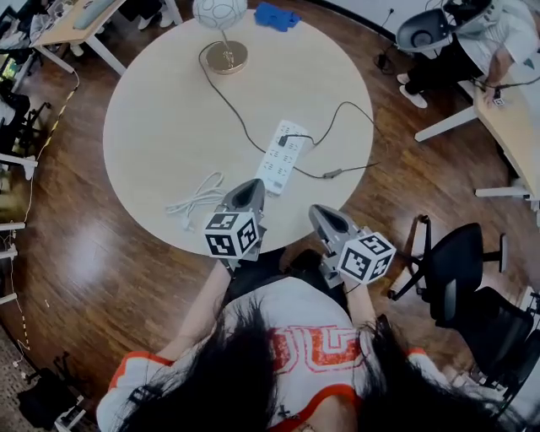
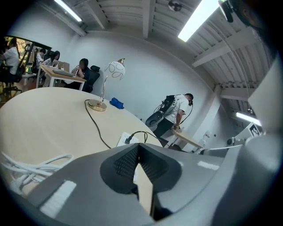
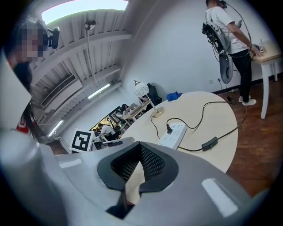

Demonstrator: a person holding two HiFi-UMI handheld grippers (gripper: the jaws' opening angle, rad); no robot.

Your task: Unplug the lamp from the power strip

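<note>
The power strip (image 1: 281, 160) is laid flat near the middle of the round, pale table (image 1: 152, 118). It is white and long, and one black plug (image 1: 283, 140) is seated in a socket toward its far end. The lamp (image 1: 226, 56) is stood upright at the table's far edge on a round brass-coloured base, with a slim stem and a white patterned globe shade above. Its black cord is led from the base across the tabletop to the strip, carried out on the right through an inline switch (image 1: 333, 174), and looped back to the plug. A coiled white cable (image 1: 196, 199) is seen lying on the near left part of the table, and a blue object (image 1: 277, 15) beyond the lamp.

The left gripper (image 1: 246, 192) is held over the table's near rim, just short of the strip — its jaws are pressed together, and nothing is pinched between them. The right gripper (image 1: 325, 215) is held at the near edge, to the right of the strip, with its jaws likewise closed and empty.
</note>
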